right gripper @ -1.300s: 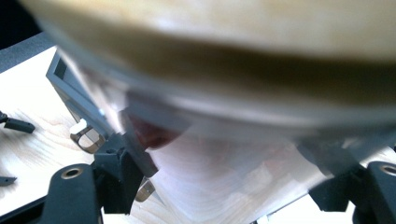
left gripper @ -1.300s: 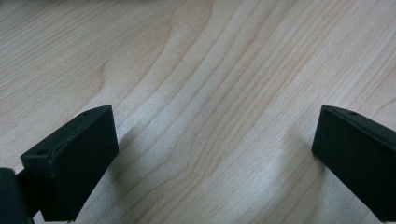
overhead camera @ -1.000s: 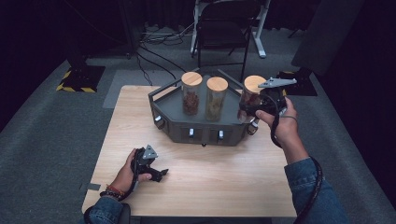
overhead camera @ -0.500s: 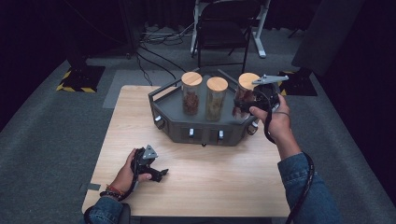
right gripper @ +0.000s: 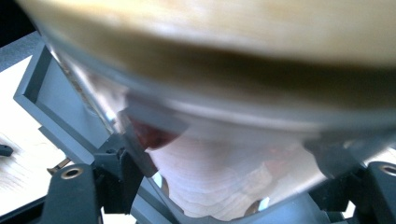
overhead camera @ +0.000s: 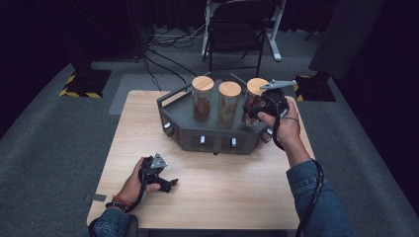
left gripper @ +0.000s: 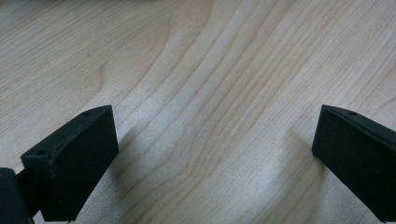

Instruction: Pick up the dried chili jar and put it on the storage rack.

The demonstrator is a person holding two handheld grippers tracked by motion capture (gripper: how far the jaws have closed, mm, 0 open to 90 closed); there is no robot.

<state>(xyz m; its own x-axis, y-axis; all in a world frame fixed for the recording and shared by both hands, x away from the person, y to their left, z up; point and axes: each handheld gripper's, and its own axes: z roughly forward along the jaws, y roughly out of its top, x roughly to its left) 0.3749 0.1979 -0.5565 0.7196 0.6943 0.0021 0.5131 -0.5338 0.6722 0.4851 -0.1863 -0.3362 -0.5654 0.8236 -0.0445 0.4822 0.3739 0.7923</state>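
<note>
1. So, my right gripper [overhead camera: 257, 109] has its jaws clamped on the glass body of the third jar [overhead camera: 254, 101], the rightmost of the row; in the right gripper view the glass and its wooden lid [right gripper: 224, 28] loom close and blurred between them.
2. That jar is over the right end of the dark tray [overhead camera: 174, 101] at the far side of the counter [overhead camera: 232, 197]. Whether its base sits on the tray floor I cannot tell.
3. Two other jars already stand upright in the tray: the left jar [overhead camera: 202, 98] and the middle jar [overhead camera: 229, 103], side by side, lids on.
4. My left gripper [overhead camera: 160, 180] rests low on the near-left part of the counter, well apart from the tray, jaws spread wide with only bare wood between them.
5. I judge the work nearly done: two jars placed, the third at its spot.
6. What remains, as I read it, is settling the jar flat beside the middle one, letting go, and drawing my right hand [overhead camera: 282, 126] clear without tipping it.
</note>
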